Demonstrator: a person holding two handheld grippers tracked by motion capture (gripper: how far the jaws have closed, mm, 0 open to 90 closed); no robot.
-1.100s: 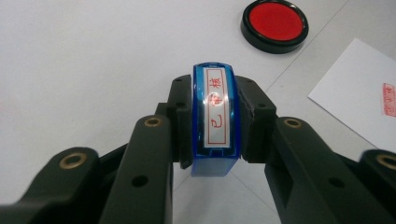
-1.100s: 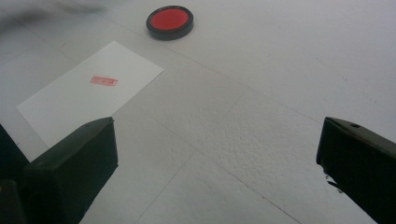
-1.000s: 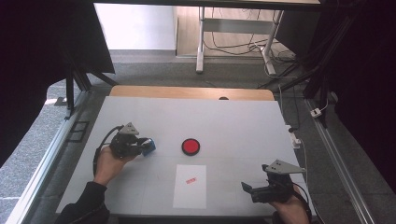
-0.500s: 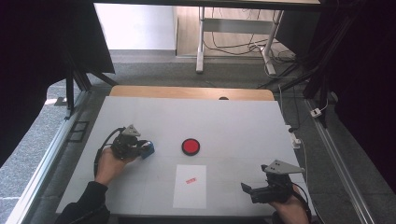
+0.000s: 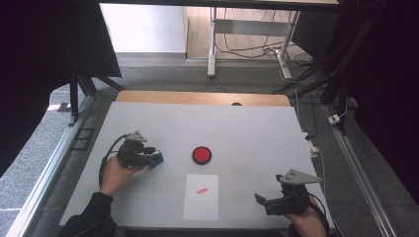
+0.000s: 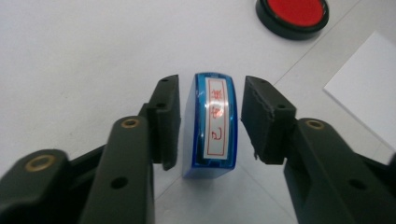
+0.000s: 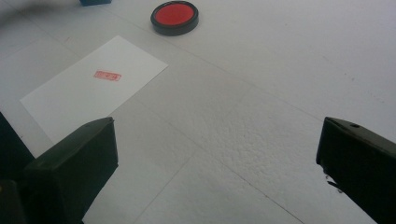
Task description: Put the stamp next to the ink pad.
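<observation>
Fixed overhead, looking forward and down across the whole table (image 5: 247,123). Mounted on each gripper, peering close along its jaws (low, near the surface). Shared: ink pad (image 5: 201,155), ahead of both tools, and paper sheet (image 7: 93,84).

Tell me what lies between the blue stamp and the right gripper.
In the high view, the white paper with its red imprint lies on the table between the blue stamp and the right gripper.
</observation>
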